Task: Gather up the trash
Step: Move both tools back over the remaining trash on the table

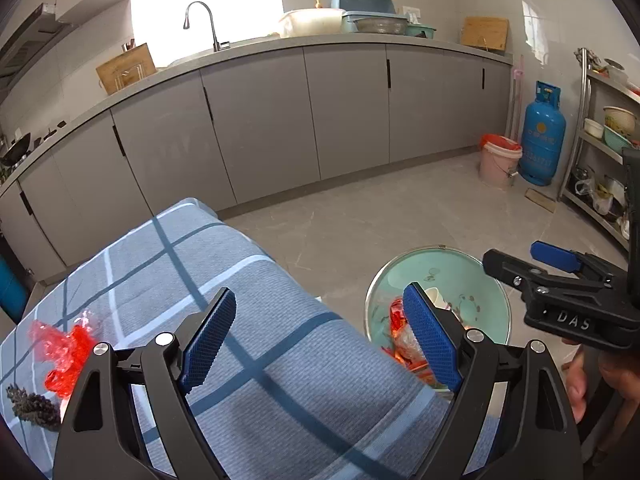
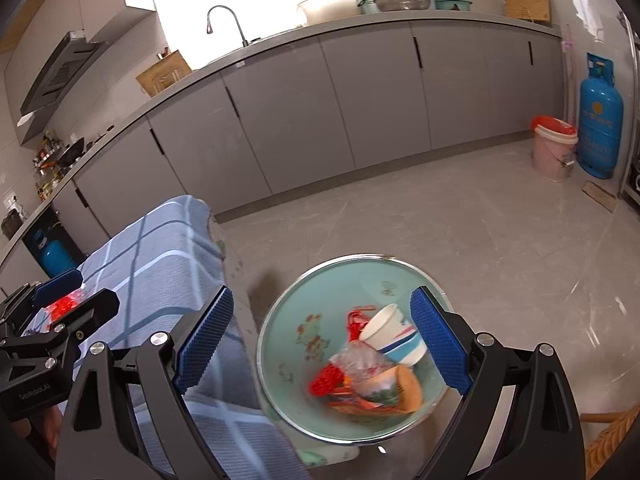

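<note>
Nearest to us, the left hand-held gripper [image 1: 320, 340] hangs over the blue checked cloth [image 1: 248, 320] that covers the worktop, its blue pads spread wide and released, with nothing between them. Our right hand-held gripper [image 2: 324, 340] is likewise released, its jaws wide apart and gripping nothing; it hovers above the green basin [image 2: 296, 320], which sits on the floor just to the right of the worktop's edge.

Inside the basin we see collected trash: a white paper cup [image 2: 394, 334] with blue and red stripes lying on its side, a clear crumpled wrapper [image 2: 356, 360] touching it, red plastic scraps [image 2: 326, 380] on the near left, and an orange-brown piece [image 2: 410, 388] at the near right.

Still on the cloth, at the near left in the left wrist view, lies a crumpled red wrapper [image 1: 64, 356], and just nearer than it a dark, bristly clump [image 1: 32, 404]. Both sit to the left of the left hand-held gripper, apart from its pads.

Far across the grey floor [image 2: 460, 220] runs a row of grey cabinets [image 2: 280, 112] with a tap [image 2: 226, 24] above. At the far right stand a pink bucket [image 2: 554, 152] and a blue gas cylinder [image 2: 600, 120], just beside each other.
</note>
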{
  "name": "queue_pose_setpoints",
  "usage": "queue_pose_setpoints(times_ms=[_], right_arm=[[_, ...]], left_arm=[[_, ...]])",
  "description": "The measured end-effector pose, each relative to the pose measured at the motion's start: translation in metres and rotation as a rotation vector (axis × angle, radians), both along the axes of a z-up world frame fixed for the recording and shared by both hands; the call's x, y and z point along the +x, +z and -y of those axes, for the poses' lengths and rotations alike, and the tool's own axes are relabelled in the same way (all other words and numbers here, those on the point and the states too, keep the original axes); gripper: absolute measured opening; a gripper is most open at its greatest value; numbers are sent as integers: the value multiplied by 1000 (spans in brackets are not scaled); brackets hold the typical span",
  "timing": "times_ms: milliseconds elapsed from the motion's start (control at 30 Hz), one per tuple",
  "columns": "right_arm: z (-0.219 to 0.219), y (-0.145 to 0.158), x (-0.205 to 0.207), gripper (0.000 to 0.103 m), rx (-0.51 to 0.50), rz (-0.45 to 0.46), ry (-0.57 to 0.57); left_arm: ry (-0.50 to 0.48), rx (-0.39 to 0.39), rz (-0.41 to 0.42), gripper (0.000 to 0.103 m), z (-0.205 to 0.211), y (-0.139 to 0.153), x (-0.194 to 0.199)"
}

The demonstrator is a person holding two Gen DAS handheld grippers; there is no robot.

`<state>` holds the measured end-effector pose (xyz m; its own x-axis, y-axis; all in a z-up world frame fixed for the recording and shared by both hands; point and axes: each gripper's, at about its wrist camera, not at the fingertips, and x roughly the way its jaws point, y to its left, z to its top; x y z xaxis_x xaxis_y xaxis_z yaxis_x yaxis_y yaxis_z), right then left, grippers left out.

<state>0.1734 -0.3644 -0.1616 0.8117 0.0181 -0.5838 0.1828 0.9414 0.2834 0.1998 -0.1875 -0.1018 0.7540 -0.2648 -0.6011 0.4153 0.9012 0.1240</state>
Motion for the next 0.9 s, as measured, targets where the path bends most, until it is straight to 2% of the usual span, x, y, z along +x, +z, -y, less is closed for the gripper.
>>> queue_pose_setpoints(times_ms=[500,767,900], right_arm=[[-69,21,4,89,-33,17,117],[-118,34,11,89,-59,28,201],[-147,39,16,89,-73,33,248]], left_arm=[[118,-26,45,85,-77,21,-25],[221,-15,75,87,-139,29,-39],[303,0,77,87,-180,28,-42]])
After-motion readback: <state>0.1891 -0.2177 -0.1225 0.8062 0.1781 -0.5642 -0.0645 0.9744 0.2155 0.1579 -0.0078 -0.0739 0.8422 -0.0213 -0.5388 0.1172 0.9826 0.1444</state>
